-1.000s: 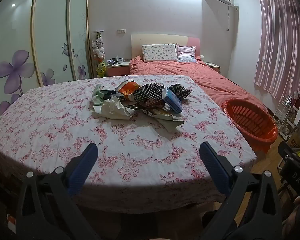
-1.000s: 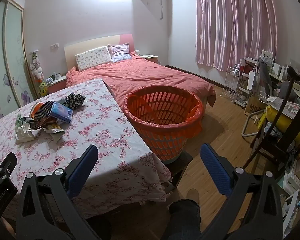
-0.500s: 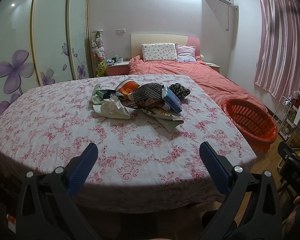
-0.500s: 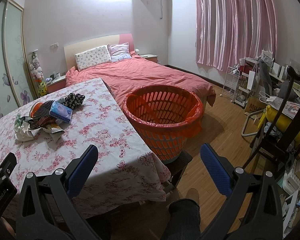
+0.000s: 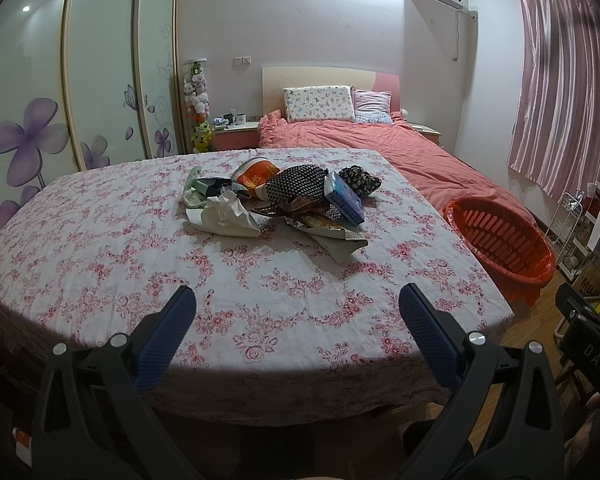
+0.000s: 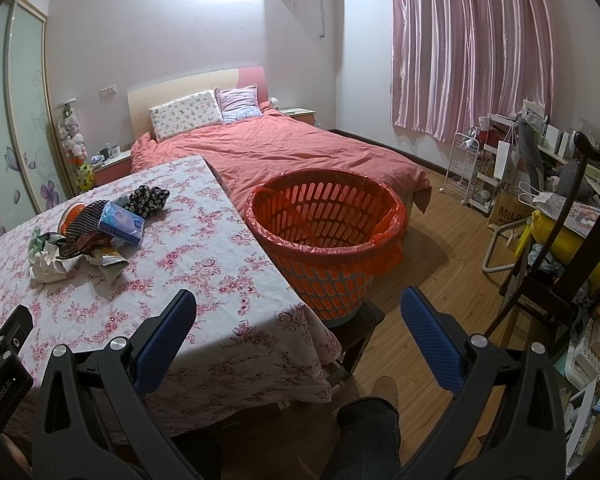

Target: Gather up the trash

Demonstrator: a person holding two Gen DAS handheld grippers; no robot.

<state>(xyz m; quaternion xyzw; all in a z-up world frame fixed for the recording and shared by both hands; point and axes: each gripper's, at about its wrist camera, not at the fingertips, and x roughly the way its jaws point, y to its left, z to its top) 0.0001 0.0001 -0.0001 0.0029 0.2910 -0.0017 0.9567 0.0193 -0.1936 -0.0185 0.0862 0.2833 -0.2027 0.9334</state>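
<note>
Left wrist view: left gripper [image 5: 296, 302] hovering over the near edge of the floral tablecloth [image 5: 120, 264], blue fingers [image 5: 168, 332] spread wide, gripping nothing. Trash pile [image 5: 280, 204] lying mid-table, well apart from the fingers: crumpled white paper [image 5: 224, 220], blue tissue pack [image 5: 343, 202], orange wrapper [image 5: 256, 172], checked dark cloth [image 5: 298, 184]. Orange laundry basket [image 5: 500, 240] standing beside the table's right edge, before the pink bed [image 5: 380, 152].

Right wrist view: right gripper [image 6: 298, 306] hanging past the table corner, fingers [image 6: 430, 332] likewise spread, holding nothing. Basket [image 6: 328, 240], lined with an orange bag, sitting on a dark stool [image 6: 360, 320], touching the tablecloth's edge. Trash pile [image 6: 96, 232] lying far left. A person's dark trouser leg [image 6: 366, 428] showing below.
</note>
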